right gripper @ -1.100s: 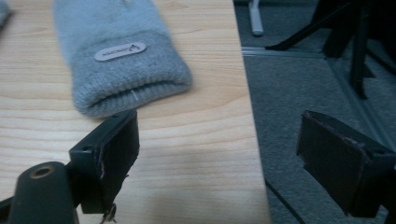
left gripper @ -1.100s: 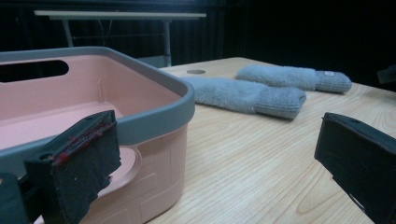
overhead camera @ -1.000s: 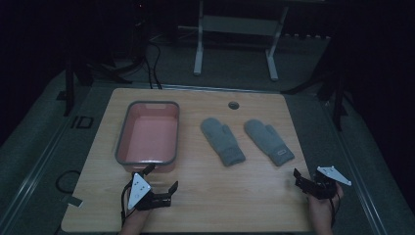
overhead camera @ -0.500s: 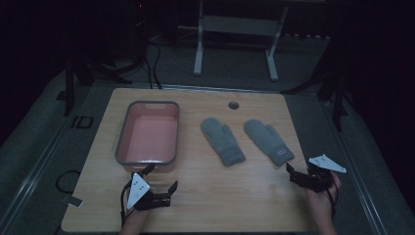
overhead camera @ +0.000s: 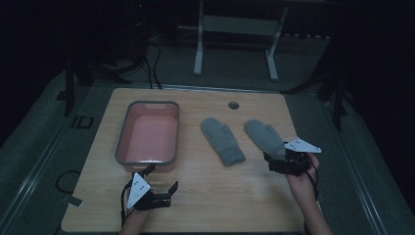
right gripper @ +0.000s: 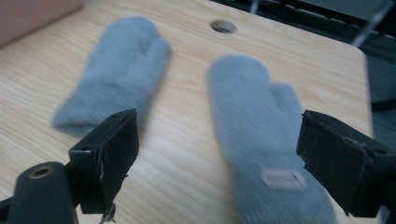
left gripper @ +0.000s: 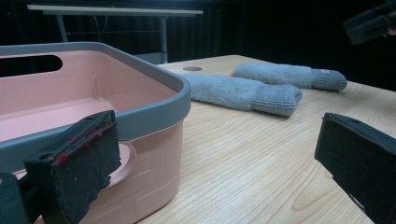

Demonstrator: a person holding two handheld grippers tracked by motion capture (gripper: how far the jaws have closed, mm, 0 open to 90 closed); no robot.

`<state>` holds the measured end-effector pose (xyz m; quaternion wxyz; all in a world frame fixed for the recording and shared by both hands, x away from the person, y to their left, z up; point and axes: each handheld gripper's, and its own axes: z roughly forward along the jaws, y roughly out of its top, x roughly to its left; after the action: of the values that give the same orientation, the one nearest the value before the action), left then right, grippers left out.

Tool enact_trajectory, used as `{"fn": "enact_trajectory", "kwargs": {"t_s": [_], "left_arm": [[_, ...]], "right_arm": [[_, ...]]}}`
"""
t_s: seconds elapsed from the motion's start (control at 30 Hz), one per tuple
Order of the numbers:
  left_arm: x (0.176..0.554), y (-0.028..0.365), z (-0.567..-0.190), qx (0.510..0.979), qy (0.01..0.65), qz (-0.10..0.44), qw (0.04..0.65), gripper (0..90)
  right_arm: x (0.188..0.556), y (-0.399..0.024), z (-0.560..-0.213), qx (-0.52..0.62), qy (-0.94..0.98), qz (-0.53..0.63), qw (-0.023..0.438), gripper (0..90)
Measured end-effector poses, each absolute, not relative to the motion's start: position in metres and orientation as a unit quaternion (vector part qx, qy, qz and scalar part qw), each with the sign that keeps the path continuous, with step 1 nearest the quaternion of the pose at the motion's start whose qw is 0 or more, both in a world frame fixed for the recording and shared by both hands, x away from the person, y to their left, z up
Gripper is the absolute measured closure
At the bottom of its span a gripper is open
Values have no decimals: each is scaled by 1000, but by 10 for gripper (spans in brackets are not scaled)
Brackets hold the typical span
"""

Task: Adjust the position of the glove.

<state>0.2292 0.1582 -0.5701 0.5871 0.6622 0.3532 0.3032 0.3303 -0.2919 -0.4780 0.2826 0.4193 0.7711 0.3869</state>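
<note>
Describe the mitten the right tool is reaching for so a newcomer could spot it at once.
On the wooden table, right of the pink tub, lie two grey mittens. It is the right-hand mitten, under the open right tool; unlike its neighbour, its cuff bears a small label.

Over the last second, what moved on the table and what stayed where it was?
The right gripper moved forward and inward to the cuff of the right mitten, jaws open around it, not gripping. The left gripper, the pink bin and the left mitten stayed put.
</note>
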Motion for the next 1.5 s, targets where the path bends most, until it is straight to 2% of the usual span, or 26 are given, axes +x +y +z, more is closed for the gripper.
{"fn": "enact_trajectory", "kwargs": {"t_s": [0.23, 0.47, 0.5, 0.97, 1.0, 1.1, 1.17, 1.33, 1.4, 1.43, 1.5], "left_arm": [[230, 159, -570, 662, 353, 299, 590, 2], [230, 159, -570, 663, 354, 291, 592, 2], [230, 159, -570, 662, 354, 291, 593, 2], [230, 159, -569, 666, 350, 283, 595, 2], [230, 159, -570, 665, 350, 281, 597, 2], [230, 159, -569, 665, 350, 278, 599, 2], [230, 160, -569, 665, 350, 277, 599, 2], [230, 159, -569, 666, 349, 276, 599, 2], [230, 159, -569, 667, 349, 276, 598, 2], [230, 159, -569, 667, 348, 275, 598, 2], [230, 159, -569, 668, 348, 275, 597, 2]], "right_arm": [[357, -248, -472, 420, 790, 385, 227, 108], [378, -217, -478, 419, 796, 380, 215, 100], [386, -208, -480, 418, 800, 380, 202, 141], [434, -152, -503, 403, 826, 351, 177, 222], [437, -149, -505, 402, 827, 348, 181, 272], [443, -142, -511, 397, 832, 340, 188, 288], [445, -136, -514, 387, 838, 332, 192, 359], [451, -128, -523, 393, 842, 314, 196, 398], [453, -127, -534, 399, 847, 295, 191, 477], [453, -127, -534, 399, 847, 295, 191, 477], [452, -125, -542, 392, 851, 294, 190, 589]]}}
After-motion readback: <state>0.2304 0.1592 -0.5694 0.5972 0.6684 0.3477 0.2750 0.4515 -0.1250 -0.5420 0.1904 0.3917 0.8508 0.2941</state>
